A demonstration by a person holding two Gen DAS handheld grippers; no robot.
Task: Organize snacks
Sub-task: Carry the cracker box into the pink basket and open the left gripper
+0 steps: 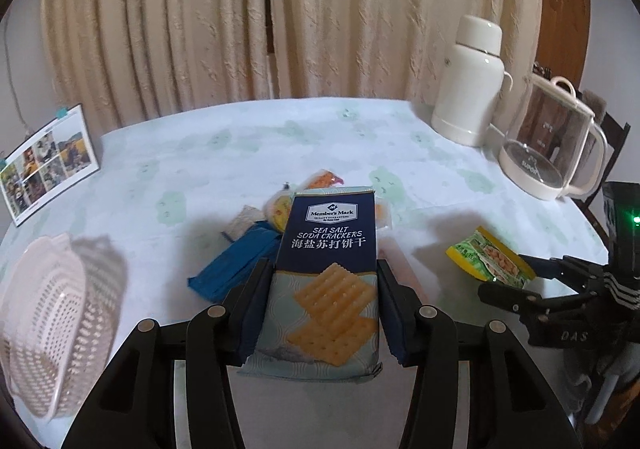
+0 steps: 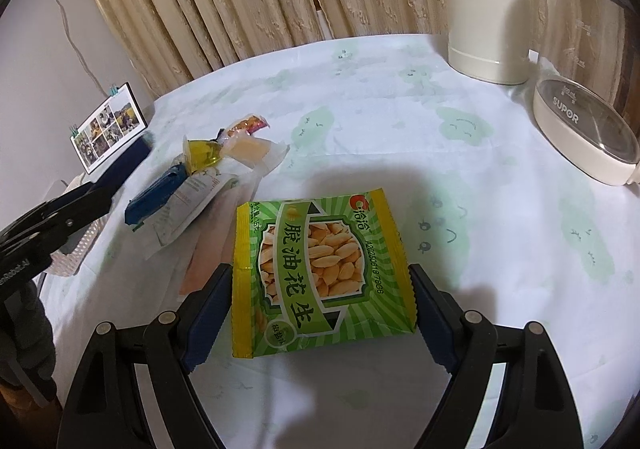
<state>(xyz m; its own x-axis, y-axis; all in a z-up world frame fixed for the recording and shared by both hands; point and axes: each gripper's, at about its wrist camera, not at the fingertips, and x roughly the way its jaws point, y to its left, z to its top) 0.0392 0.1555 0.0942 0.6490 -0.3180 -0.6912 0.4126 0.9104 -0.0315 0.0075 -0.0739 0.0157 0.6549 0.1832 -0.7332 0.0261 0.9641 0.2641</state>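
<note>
Left wrist view: left gripper (image 1: 324, 305) clamps crackers (image 1: 326, 269) at frame centre, right gripper (image 2: 320, 309) clamps peanuts (image 2: 320, 269), both lifted, probably bound for basket (image 1: 56, 321) lower left.

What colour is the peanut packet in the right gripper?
Green with yellow side edges, clearest in the right wrist view: peanut packet, right gripper.
</note>
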